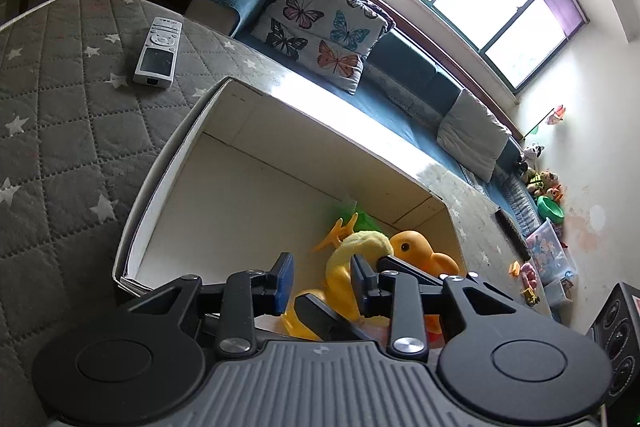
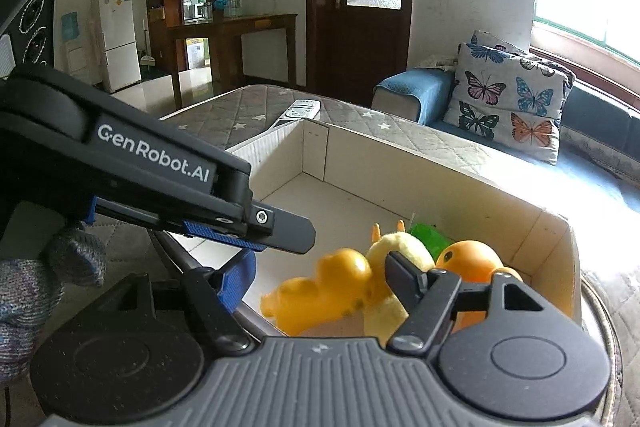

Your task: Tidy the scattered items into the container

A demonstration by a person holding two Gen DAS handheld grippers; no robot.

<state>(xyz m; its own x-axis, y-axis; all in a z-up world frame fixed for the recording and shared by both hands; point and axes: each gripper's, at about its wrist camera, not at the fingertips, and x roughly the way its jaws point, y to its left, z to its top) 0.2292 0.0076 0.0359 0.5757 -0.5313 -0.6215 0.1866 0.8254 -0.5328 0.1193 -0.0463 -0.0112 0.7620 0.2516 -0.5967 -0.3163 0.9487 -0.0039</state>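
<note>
An open white cardboard box point(image 1: 168, 195) point(image 2: 400, 163) sits on a grey star-quilted surface point(image 1: 60, 131). In its near corner lie a yellow plush point(image 1: 362, 241) point(image 2: 400, 243), an orange duck point(image 1: 416, 247) point(image 2: 468, 255), a green toy point(image 2: 430, 235) and a blurred orange-yellow toy point(image 2: 320, 291). My left gripper point(image 1: 322, 277) point(image 2: 280, 239) hovers over that corner, jaws partly apart, nothing between the pads. My right gripper point(image 2: 316, 265) is open just above the blurred toy, pads not touching it. A white remote point(image 1: 158, 51) point(image 2: 300, 111) lies on the quilt beyond the box.
A blue sofa point(image 1: 400, 75) with a butterfly cushion point(image 1: 320, 27) point(image 2: 508, 99) runs under the window behind the box. A black speaker point(image 1: 616, 339) point(image 2: 28, 15) stands close by. Toys and a plastic bin point(image 1: 548, 251) sit on the floor by the wall. A gloved hand point(image 2: 28, 291) holds the left gripper.
</note>
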